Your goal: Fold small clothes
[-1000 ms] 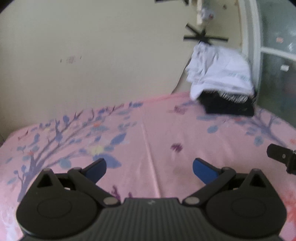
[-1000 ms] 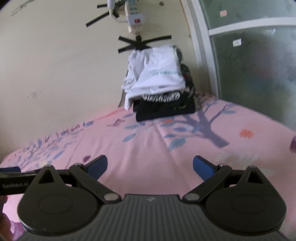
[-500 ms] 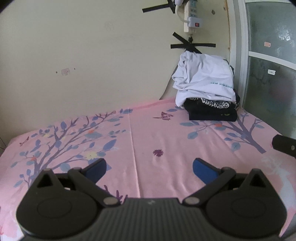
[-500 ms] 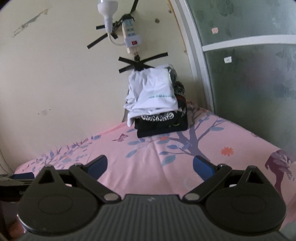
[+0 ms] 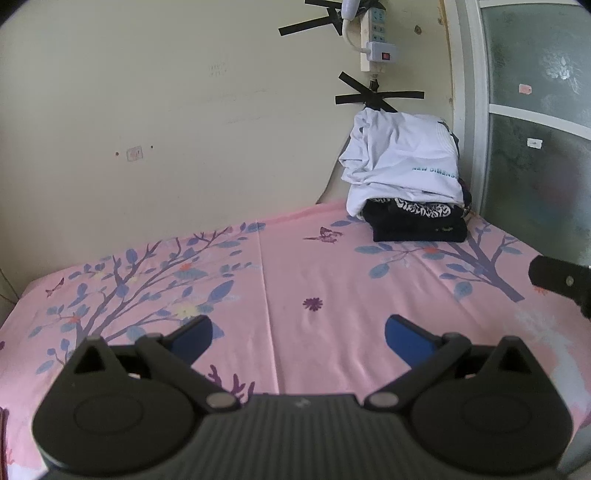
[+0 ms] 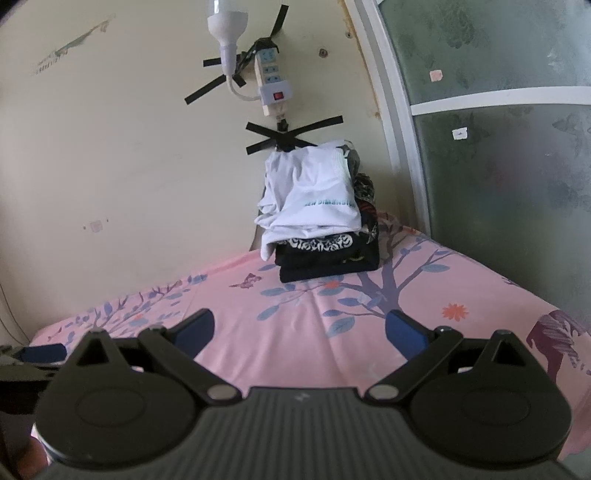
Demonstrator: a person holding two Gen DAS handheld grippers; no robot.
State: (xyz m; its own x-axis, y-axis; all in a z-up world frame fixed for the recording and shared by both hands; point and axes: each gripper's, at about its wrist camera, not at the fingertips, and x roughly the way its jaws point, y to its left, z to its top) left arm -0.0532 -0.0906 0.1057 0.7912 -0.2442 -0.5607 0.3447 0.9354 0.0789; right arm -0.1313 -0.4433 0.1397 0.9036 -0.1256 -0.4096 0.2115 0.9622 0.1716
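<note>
Only the right wrist view shows a white bulb (image 6: pixel 227 22) above the power strip (image 6: pixel 271 81) at 12 o'clock; the left wrist view alone shows the bed's left half of the pink floral sheet (image 5: pixel 314 280). The left gripper (image 5: pixel 297 334) and right gripper (image 6: pixel 299 330) hover with jaws wide, holding nothing. The folded clothes stack (image 5: pixel 406 184), white shirt over dark garments, sits at 1 o'clock against the wall.
</note>
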